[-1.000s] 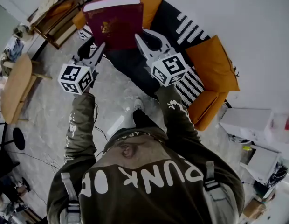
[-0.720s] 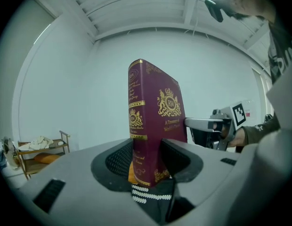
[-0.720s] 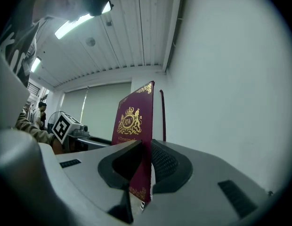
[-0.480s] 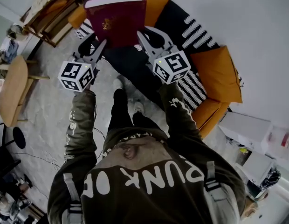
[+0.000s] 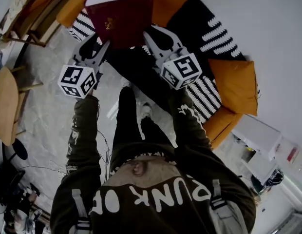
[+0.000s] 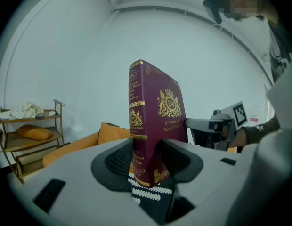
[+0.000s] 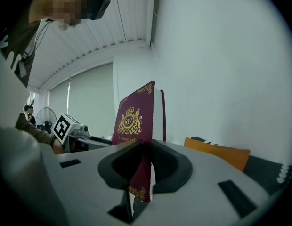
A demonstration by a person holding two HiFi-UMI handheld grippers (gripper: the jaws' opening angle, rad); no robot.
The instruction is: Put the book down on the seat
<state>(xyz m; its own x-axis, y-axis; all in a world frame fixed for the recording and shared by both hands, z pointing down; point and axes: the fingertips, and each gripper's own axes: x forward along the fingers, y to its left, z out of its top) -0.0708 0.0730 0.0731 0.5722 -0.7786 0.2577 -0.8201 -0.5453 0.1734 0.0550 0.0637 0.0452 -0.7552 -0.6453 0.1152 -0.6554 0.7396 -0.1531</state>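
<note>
A thick maroon book (image 5: 121,18) with gold print is held upright in the air above the sofa seat (image 5: 141,69). My left gripper (image 5: 101,45) is shut on the book's lower left corner, at the spine side. My right gripper (image 5: 152,37) is shut on its lower right corner. In the left gripper view the book (image 6: 153,126) stands between the jaws of that gripper (image 6: 148,166), with the right gripper (image 6: 221,124) beyond it. In the right gripper view the book's cover (image 7: 134,119) is pinched by the right gripper (image 7: 143,166), and the left gripper's marker cube (image 7: 66,126) shows at the left.
The sofa has a black seat, orange cushions (image 5: 234,84) and striped black-and-white fabric (image 5: 207,94). A wooden shelf rack (image 5: 34,13) stands at the top left, a round wooden table (image 5: 5,101) at the left, white boxes (image 5: 260,135) at the right. The person's legs (image 5: 126,121) are below the grippers.
The person has stepped towards the sofa, one leg now forward. Both grippers keep the same hold on the book, which has shifted a little up in the view.
</note>
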